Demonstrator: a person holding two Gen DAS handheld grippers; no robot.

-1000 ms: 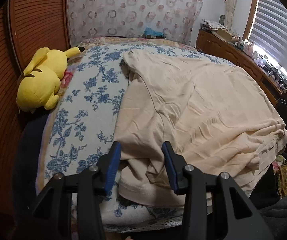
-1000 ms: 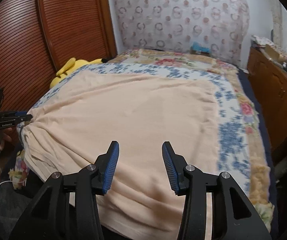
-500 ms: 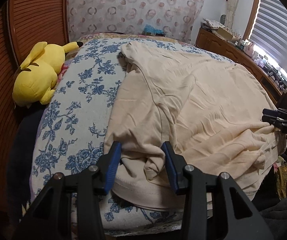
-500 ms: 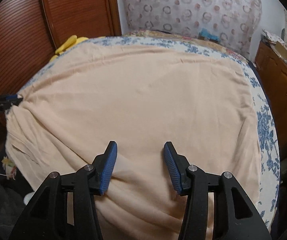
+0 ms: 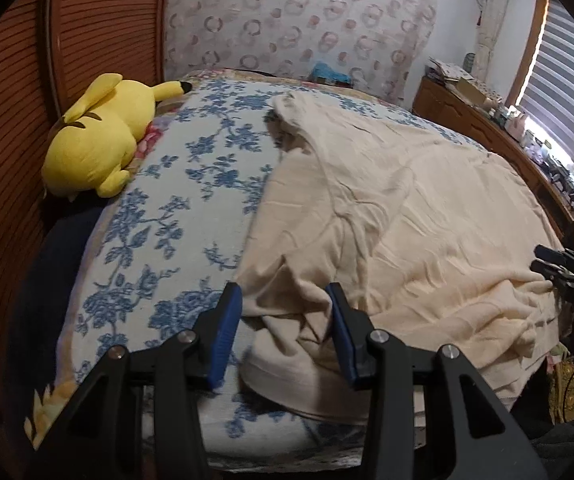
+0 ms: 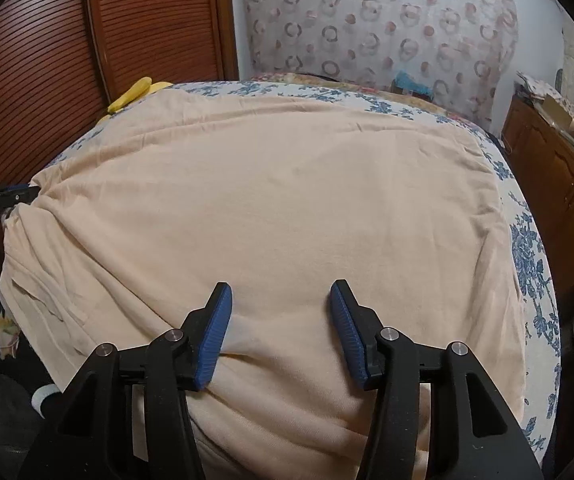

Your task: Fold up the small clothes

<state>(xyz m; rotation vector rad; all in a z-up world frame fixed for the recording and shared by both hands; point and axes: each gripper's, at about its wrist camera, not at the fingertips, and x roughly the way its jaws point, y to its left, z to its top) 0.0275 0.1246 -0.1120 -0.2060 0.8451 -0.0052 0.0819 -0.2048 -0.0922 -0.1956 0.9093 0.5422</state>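
A cream-coloured garment (image 5: 407,216) lies spread on the bed, wrinkled and bunched at its near edge; it also fills the right wrist view (image 6: 287,208). My left gripper (image 5: 283,308) is open, its blue pads either side of a bunched fold at the garment's near left corner. My right gripper (image 6: 281,312) is open, low over the garment's near edge with cloth between the pads. The right gripper also shows at the far right of the left wrist view (image 5: 559,268). The left gripper also shows at the left edge of the right wrist view (image 6: 3,198).
The bed has a blue floral cover (image 5: 167,208). A yellow plush toy (image 5: 99,144) lies at the bed's left side by a slatted wooden door (image 6: 47,60). A wooden dresser (image 6: 559,184) stands on the right under a window.
Both grippers have moved forward and down toward the garment's near edge. The right gripper has come into the left wrist view. Both stay open.
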